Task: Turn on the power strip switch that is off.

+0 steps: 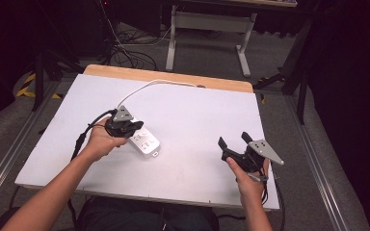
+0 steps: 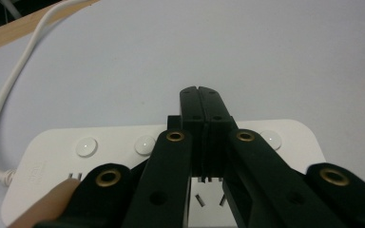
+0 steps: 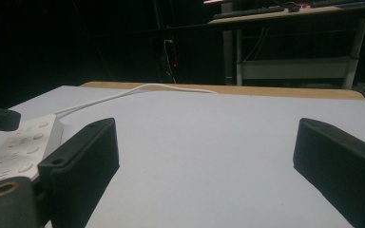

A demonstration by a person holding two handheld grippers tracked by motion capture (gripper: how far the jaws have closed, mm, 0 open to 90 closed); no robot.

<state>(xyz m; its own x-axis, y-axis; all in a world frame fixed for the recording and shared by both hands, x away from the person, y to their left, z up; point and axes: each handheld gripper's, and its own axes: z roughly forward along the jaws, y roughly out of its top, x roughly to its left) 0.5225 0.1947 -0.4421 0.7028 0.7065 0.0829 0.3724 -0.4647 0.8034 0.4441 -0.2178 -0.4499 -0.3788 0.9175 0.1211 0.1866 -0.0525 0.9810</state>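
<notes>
The white power strip (image 1: 143, 140) lies left of centre on the white table (image 1: 197, 120), its white cable (image 1: 144, 88) running to the far edge; the left gripper (image 1: 136, 126) sits over the strip's far end, its 2 jaws pressed together, nothing between them. The right gripper (image 1: 232, 140) hovers at the near right, well apart from the strip; its 2 jaws stand spread wide and empty.

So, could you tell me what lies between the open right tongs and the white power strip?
Only bare white tabletop, seen from the high view, separates the right tongs from the white power strip.
</notes>
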